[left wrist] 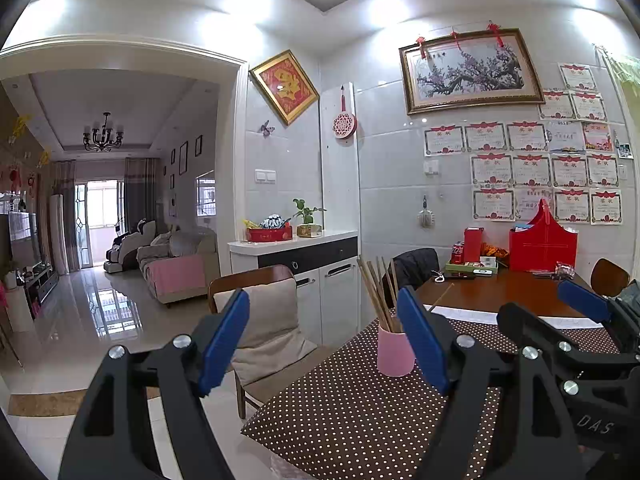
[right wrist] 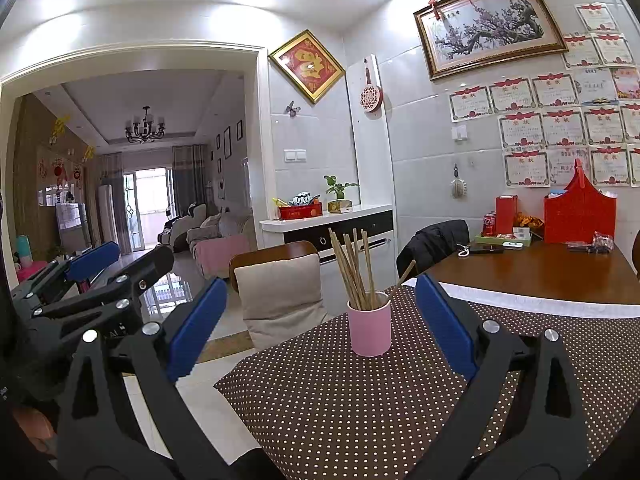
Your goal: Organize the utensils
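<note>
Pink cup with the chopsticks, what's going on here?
Nothing is being handled. The pink cup stands upright on the polka-dot cloth, chopsticks inside. One loose stick lies on the table behind it. The left hand-held gripper and right hand-held gripper are both open and empty.

Left hand-held gripper (left wrist: 324,336) and right hand-held gripper (right wrist: 320,324) level, jaws spread, empty.
</note>
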`<state>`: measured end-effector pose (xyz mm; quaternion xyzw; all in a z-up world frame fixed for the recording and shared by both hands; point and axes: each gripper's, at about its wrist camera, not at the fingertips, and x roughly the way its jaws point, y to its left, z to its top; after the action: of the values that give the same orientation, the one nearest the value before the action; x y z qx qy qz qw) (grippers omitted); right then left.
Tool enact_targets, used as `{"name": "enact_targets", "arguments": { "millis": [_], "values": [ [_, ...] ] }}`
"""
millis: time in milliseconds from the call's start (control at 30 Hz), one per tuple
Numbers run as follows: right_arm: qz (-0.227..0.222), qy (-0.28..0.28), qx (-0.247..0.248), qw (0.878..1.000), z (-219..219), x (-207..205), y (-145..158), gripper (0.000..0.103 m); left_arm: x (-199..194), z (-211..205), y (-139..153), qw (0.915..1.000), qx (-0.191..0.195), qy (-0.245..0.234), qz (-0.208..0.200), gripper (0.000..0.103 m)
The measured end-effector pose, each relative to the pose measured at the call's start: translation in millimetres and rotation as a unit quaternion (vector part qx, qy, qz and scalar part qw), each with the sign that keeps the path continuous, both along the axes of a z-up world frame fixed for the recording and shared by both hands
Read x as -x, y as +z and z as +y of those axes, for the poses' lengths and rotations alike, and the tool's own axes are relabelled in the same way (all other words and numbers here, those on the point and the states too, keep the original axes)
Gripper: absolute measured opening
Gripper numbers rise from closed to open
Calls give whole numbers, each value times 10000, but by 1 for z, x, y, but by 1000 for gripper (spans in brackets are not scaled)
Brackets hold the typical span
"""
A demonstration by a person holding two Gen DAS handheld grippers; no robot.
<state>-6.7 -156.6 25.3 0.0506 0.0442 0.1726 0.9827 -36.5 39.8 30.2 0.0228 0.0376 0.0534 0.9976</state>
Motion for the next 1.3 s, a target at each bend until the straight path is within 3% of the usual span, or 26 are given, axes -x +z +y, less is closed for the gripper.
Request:
{"name": "enact_targets", "arguments": {
  "millis": [1300],
  "values": [
    [84, 17, 1, 10000, 1, 1, -3, 93, 0, 2, -4, 10000, -8, 12, 31, 75]
  ]
}}
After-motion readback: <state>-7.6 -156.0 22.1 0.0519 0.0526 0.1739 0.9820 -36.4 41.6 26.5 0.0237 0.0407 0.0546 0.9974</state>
